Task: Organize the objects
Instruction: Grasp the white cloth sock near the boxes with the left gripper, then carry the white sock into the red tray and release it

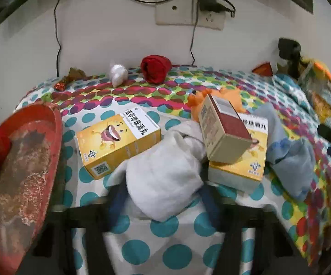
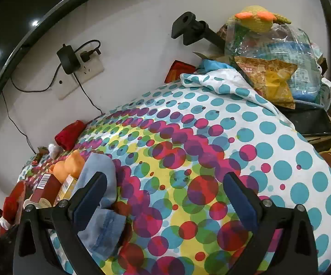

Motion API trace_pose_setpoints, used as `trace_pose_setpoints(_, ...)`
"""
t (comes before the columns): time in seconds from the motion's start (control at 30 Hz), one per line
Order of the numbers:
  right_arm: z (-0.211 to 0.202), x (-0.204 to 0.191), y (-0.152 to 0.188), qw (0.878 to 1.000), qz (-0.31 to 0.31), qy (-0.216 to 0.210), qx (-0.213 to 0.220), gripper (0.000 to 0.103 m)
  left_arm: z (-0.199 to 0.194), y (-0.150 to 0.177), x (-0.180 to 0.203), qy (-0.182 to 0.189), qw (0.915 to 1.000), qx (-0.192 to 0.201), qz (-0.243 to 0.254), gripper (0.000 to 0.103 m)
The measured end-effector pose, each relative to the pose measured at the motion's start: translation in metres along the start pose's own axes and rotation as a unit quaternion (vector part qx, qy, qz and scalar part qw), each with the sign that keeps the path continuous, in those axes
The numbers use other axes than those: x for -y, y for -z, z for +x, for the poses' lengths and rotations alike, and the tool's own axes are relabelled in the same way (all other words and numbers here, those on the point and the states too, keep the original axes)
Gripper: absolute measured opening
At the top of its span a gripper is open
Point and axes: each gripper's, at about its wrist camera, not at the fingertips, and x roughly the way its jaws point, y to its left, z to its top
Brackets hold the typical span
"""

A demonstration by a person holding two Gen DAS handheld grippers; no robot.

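Left wrist view looks level across the table toward the wall; right wrist view tilts, closer. Both share the socket.

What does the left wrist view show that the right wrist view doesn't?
Left wrist only: a white cloth gripped in the left tongs, a yellow box lying flat, and the inside of a red basin.

Right wrist only: the open right tongs over bare dotted tablecloth, plus a bag of snacks.

Both: the wall socket, red cloth, orange toy and blue cloth.
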Motion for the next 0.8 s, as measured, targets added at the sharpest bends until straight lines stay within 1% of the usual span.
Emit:
trace_pose_setpoints(0.07,0.0,0.0,0.0,1.0,-0.001,0.0,0.0,0.101,-0.005,0.002,0.003,0.001,1.0,0.001,0.009,0.036)
trace_pose_setpoints(0.17,0.001,-0.001,0.0,1.0,0.001,0.001,-0.002,0.101,-0.017,0.007,0.008,0.007,0.9997,0.003,0.023,0.032)
trace_pose_setpoints(0.23,0.002,-0.001,0.0,1.0,0.001,0.001,-0.003,0.101,-0.032,0.01,0.014,0.01,0.9991,0.016,0.038,0.032)
trace_pose_setpoints(0.43,0.002,0.0,0.0,1.0,0.002,0.0,-0.004,0.101,-0.065,0.009,0.022,0.033,0.9977,0.033,0.048,0.032)
trace_pose_setpoints(0.6,0.004,0.001,0.001,1.0,0.004,-0.001,-0.011,0.101,-0.092,-0.002,0.015,0.044,0.997,0.054,0.032,0.032)
trace_pose_setpoints(0.73,0.005,0.001,0.001,1.0,0.006,-0.003,-0.015,0.101,-0.11,-0.011,0.003,0.04,0.9963,0.071,0.027,0.032)
trace_pose_setpoints(0.8,0.006,0.001,0.002,1.0,0.006,-0.004,-0.018,0.101,-0.117,-0.016,-0.008,0.03,0.9962,0.078,0.024,0.032)
